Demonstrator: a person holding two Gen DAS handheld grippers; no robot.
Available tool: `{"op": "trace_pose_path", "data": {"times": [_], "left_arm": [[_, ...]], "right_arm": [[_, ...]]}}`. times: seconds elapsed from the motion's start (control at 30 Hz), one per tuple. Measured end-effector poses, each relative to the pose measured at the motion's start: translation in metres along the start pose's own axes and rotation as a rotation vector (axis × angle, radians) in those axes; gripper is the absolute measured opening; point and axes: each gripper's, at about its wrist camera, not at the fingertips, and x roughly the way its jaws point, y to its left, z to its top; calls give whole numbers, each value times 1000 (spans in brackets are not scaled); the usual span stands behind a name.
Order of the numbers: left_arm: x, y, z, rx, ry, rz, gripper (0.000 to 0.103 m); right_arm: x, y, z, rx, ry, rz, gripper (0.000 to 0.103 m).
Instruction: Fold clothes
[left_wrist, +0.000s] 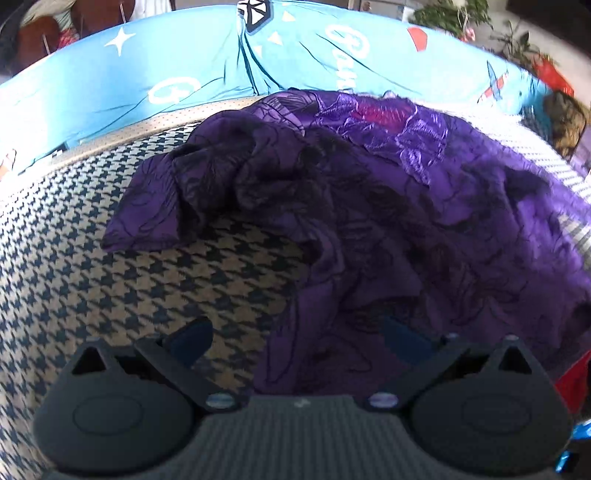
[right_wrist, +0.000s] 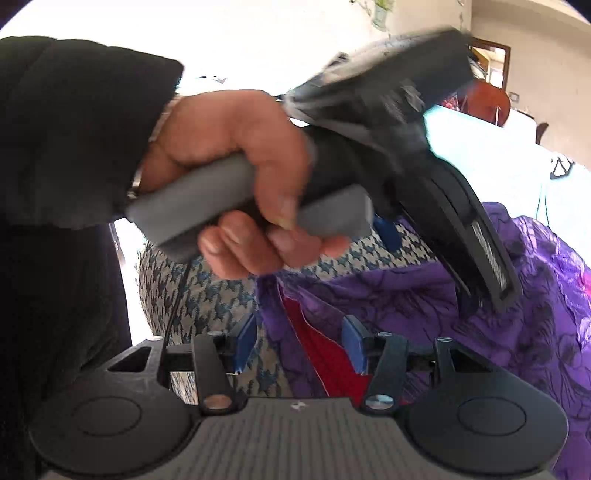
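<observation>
A crumpled purple garment (left_wrist: 388, 229) with a dark flower print lies on a houndstooth cover (left_wrist: 92, 266); a sleeve-like part reaches left, and a pink patch (left_wrist: 380, 110) shows at its far end. My left gripper (left_wrist: 297, 339) hovers open and wide over its near edge, the right pad above cloth and the left pad above bare cover. In the right wrist view the same purple garment (right_wrist: 461, 295) shows a red inner layer (right_wrist: 321, 354). My right gripper (right_wrist: 300, 343) is open, its blue pads apart on either side of that red fold without pressing it.
A hand (right_wrist: 229, 155) in a dark sleeve grips the left tool's grey handle (right_wrist: 207, 206) just ahead of the right gripper. Blue printed bedding (left_wrist: 221, 66) lies bunched behind the cover. Potted plants (left_wrist: 454, 14) stand at the far right, and something red (left_wrist: 572, 376) sits at the right edge.
</observation>
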Motion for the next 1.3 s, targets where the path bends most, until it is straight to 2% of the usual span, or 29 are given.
{"op": "trace_pose_path", "data": {"times": [0.07, 0.13, 0.23, 0.37, 0.5, 0.67, 0.73, 0.83, 0.93, 1.07, 1.1, 1.17, 1.23, 1.3], "left_arm": [[3, 2, 1, 28, 8, 16, 94], [4, 9, 3, 17, 15, 21, 92], [8, 20, 5, -8, 22, 39, 84], [12, 34, 7, -44, 29, 77, 79], [17, 41, 9, -60, 30, 104, 73], [18, 43, 11, -71, 19, 154, 71], [17, 46, 13, -88, 15, 158, 70], [16, 48, 15, -108, 8, 183, 70], [15, 51, 15, -117, 1, 238, 70], [8, 63, 16, -159, -17, 326, 70], [6, 66, 16, -169, -24, 359, 63], [3, 76, 17, -178, -27, 426, 61], [1, 90, 17, -222, -26, 442, 61], [-3, 101, 14, -272, -31, 426, 61]], "right_arm": [[3, 5, 3, -33, -10, -22, 51], [3, 9, 5, -60, -27, -51, 51], [5, 13, 7, -71, -40, -79, 51], [21, 17, 9, -100, 15, -38, 50], [36, 30, 9, -141, 27, -59, 50], [49, 47, 10, -197, 20, -95, 46], [54, 48, 13, -182, 28, -104, 22], [59, 43, 19, -125, 39, -102, 14], [59, 38, 25, -76, 22, -86, 11], [54, 40, 39, -41, -36, -29, 10], [54, 40, 42, -31, -39, -16, 11], [52, 38, 44, -2, -49, 16, 11], [45, 35, 43, 11, -47, 14, 13], [39, 33, 41, 14, -39, 6, 15]]}}
